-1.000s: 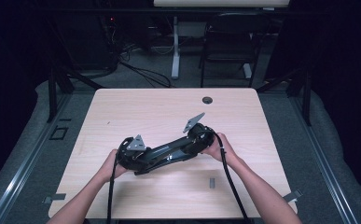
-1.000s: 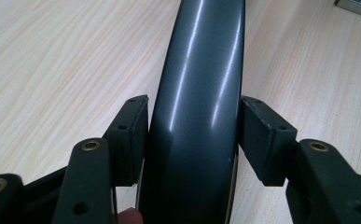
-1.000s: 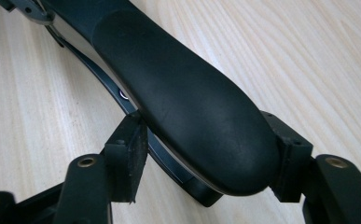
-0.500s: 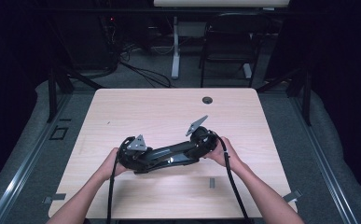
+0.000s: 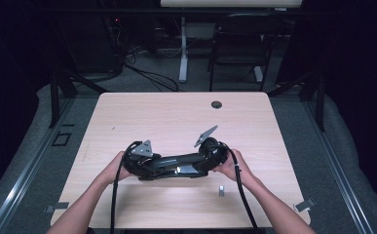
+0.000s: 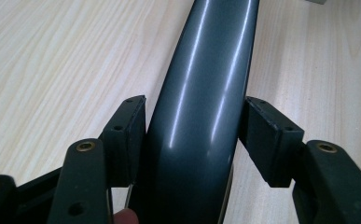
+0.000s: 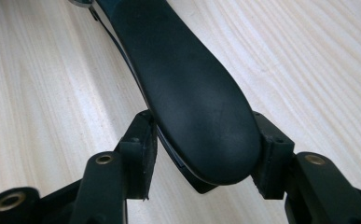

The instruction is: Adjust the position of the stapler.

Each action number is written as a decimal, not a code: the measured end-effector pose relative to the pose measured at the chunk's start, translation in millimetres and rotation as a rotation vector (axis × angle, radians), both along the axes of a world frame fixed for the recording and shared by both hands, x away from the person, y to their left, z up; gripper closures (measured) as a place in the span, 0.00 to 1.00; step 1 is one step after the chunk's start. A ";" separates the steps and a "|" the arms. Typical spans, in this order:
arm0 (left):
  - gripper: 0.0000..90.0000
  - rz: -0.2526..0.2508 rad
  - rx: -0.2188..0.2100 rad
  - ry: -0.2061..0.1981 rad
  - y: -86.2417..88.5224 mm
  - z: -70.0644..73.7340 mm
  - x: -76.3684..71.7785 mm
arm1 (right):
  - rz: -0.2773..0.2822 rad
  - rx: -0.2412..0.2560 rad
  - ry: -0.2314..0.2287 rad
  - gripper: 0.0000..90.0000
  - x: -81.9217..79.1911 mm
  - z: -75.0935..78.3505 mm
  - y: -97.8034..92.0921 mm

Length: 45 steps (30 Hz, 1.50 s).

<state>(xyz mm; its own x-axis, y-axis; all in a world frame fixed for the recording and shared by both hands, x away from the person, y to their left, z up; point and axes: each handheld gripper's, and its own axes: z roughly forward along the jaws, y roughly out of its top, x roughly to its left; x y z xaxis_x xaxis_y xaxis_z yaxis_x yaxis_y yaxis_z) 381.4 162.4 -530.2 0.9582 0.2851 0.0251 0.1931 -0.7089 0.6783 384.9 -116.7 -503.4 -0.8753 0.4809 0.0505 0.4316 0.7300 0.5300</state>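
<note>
Left gripper jaws clamped on the glossy end of a long dark object, right gripper jaws pinching its matte rounded end, object spanning between both above the table.

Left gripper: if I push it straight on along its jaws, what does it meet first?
The left gripper already has the dark glossy tool between its jaws, and that tool runs straight ahead along their line. Pushing on would slide along it toward the right gripper at the far end; depth is unclear.
</note>
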 end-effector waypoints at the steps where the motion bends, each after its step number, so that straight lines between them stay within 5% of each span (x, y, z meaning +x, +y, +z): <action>1: 0.47 -0.008 0.003 -0.001 -0.4 0.2 0.2 | -0.002 0.002 -0.001 0.55 -1.6 -0.2 0.1; 18: 0.45 -0.024 -0.012 -0.010 0.0 -1.0 -0.3 | -0.031 -0.005 -0.015 0.55 -11.7 -0.3 1.3; 32: 0.18 0.040 -0.084 -0.034 7.6 13.1 -11.3 | -0.077 0.006 -0.019 0.25 -20.5 5.5 -7.7; 45: 0.05 0.170 -0.198 -0.091 5.8 37.4 -23.8 | -0.132 -0.001 -0.028 0.16 -34.1 0.3 -36.5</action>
<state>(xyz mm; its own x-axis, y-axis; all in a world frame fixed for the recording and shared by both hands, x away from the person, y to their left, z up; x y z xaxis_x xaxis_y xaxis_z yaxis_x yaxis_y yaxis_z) 357.7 168.2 -492.7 0.8926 0.4493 0.0366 0.2300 -0.5237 0.8202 350.8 -153.1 -503.1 -0.8053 0.5922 0.0268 0.5093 0.6680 0.5426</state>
